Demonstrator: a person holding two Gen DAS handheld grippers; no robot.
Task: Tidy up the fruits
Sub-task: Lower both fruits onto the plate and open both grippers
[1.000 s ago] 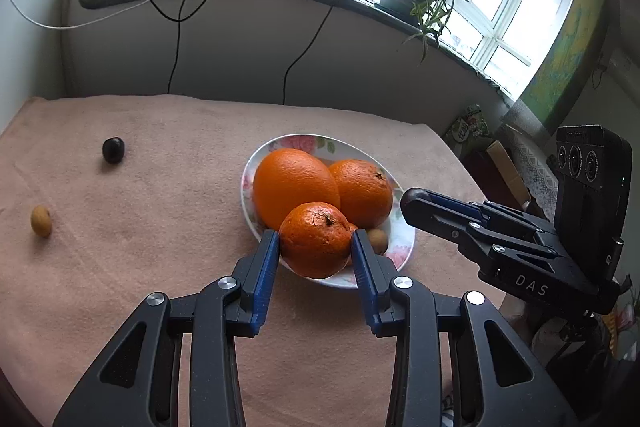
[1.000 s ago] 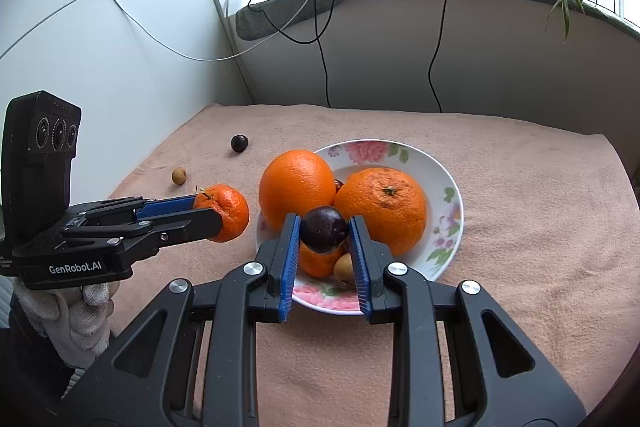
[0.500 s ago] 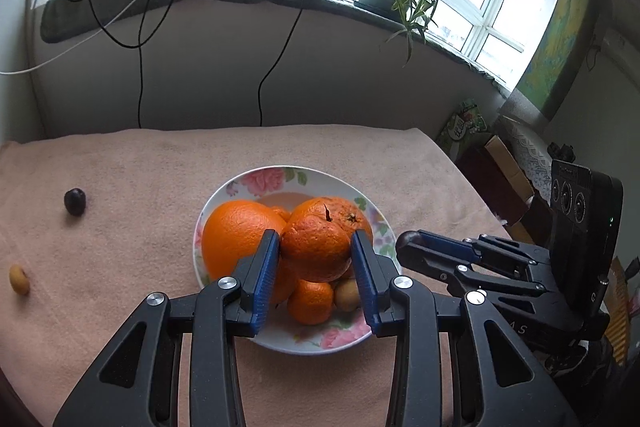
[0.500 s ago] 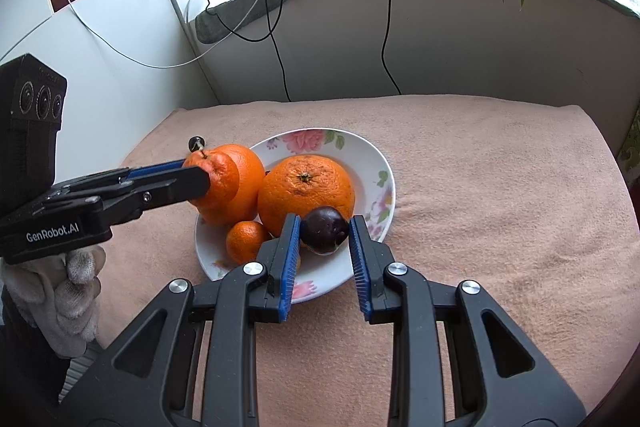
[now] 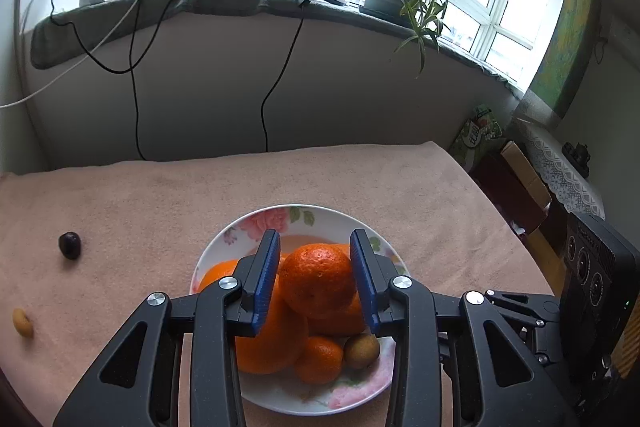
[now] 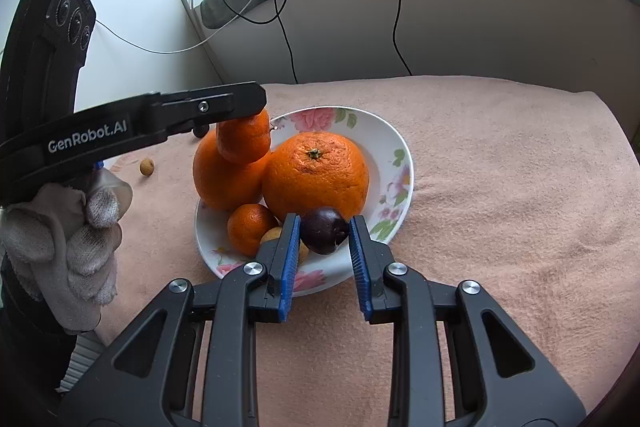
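Note:
My left gripper (image 5: pixel 316 277) is shut on a tangerine (image 5: pixel 318 279) and holds it over the floral plate (image 5: pixel 260 227), just above the large oranges; it also shows in the right wrist view (image 6: pixel 244 139). My right gripper (image 6: pixel 325 231) is shut on a dark plum (image 6: pixel 323 230) at the plate's (image 6: pixel 396 147) near rim. The plate holds two large oranges (image 6: pixel 316 171), a small tangerine (image 6: pixel 250 229) and a small brown fruit (image 5: pixel 362 349).
A dark plum (image 5: pixel 70 245) and a small yellow-brown fruit (image 5: pixel 22 323) lie on the pink cloth (image 5: pixel 120 211) to the left of the plate. A wall with hanging cables and a windowsill stands behind the table. Boxes stand past the right edge.
My left gripper has carried the tangerine forward and up, over the oranges on the plate. My right gripper has stayed shut on the plum and moved closer to the plate's near rim.

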